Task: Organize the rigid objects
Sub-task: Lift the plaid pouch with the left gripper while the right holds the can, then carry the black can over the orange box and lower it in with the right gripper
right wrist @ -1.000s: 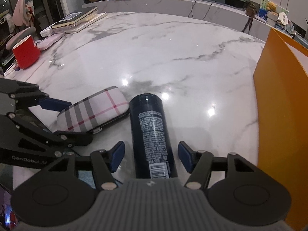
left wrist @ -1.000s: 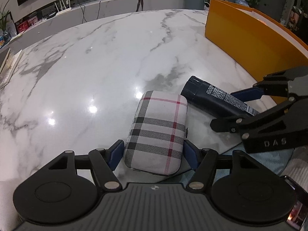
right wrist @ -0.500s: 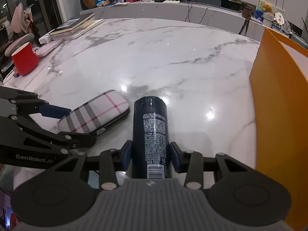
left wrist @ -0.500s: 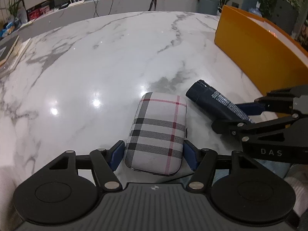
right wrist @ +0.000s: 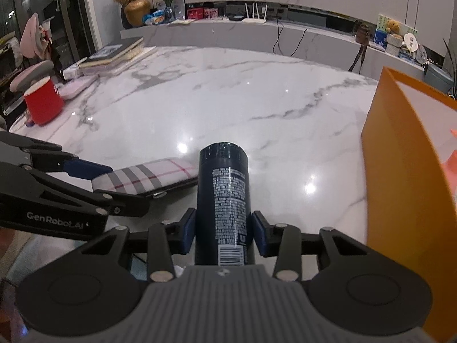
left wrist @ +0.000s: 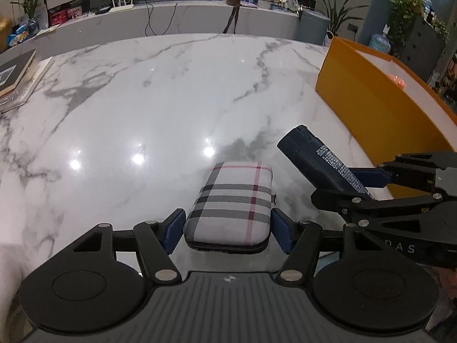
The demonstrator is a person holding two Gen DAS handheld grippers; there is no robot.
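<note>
- Far left, on the marble table (right wrist: 228, 100): a red cup (right wrist: 44, 104) upside down near the edge, with a stack of books (right wrist: 114, 54) behind it.
- Left gripper (left wrist: 227, 231) low over the near edge of the table, blue pads (left wrist: 173, 230) pressed against both long sides of a plaid case (left wrist: 232, 203); jaws clenched on it.
- Plaid case level between the pads, its far end pointing away toward the middle of the table; impossible to tell whether its underside touches the marble or sits just above it.
- Same case seen from the right wrist as a flat plaid shape (right wrist: 148, 177) just left of the can, with the left gripper's black linkage in front of it.
- Right gripper (right wrist: 223, 233) beside the left one, pads clamped on the lower part of a dark blue spray can (right wrist: 224, 197); jaws grasping the can.
- Spray can tilted, top end raised off the table, printed label and barcode facing up; from the left wrist, the can (left wrist: 317, 158) slanting up and away from the case, near it but apart.
- Far right: an orange box (right wrist: 405, 188) standing on the table, its tall wall just beside the right gripper; inside hidden.
</note>
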